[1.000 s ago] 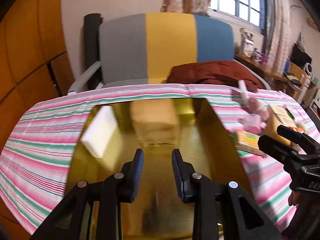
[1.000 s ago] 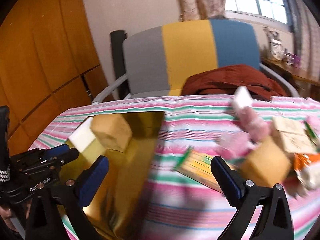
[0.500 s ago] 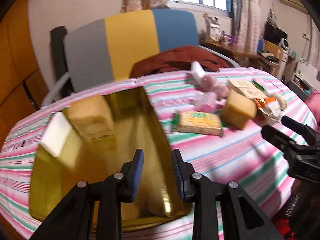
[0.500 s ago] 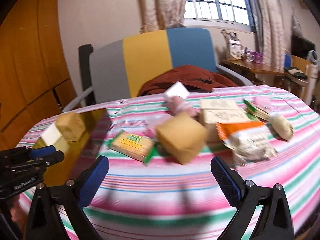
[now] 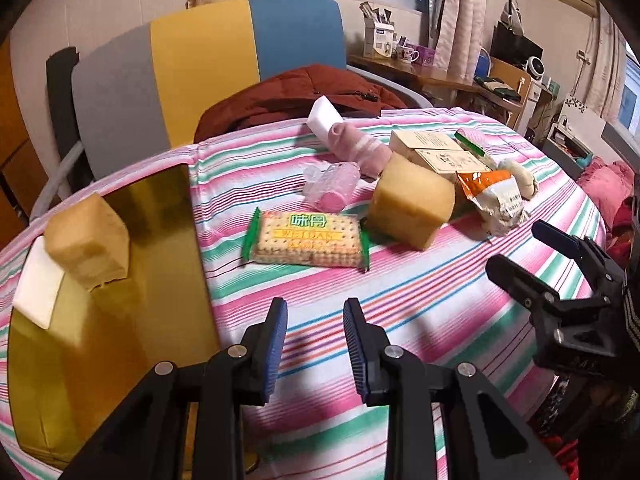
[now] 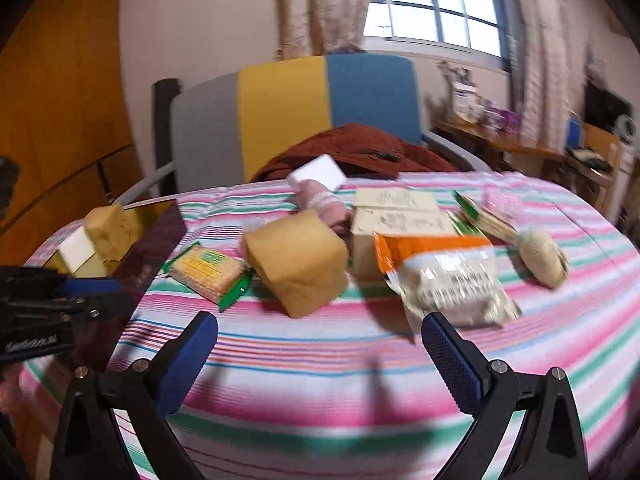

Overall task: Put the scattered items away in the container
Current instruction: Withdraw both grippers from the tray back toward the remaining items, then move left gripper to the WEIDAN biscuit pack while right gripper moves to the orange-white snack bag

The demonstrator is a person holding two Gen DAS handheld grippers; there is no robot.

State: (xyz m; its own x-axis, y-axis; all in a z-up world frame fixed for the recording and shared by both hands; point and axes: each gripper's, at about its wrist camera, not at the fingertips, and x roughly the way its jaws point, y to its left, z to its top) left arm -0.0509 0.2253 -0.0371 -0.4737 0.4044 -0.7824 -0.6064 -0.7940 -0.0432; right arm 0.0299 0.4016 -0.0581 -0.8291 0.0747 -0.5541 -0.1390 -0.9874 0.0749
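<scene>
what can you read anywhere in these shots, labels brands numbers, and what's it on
"WEIDAN", under two large Chinese characters: on the cracker packet, left wrist view.
Print on the two cream boxes: too small to read.
Print on the orange and white bag: too small; blurred in the right wrist view.
White lettering on the left gripper's body, right wrist view: too blurred to read.

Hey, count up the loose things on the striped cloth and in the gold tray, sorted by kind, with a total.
Yellow sponges: 2
White foam blocks: 2
Cracker packs: 2
Cartons: 2
Snack bag: 1
Pink rolls: 2
Beige bundle: 1
Total: 12
</scene>
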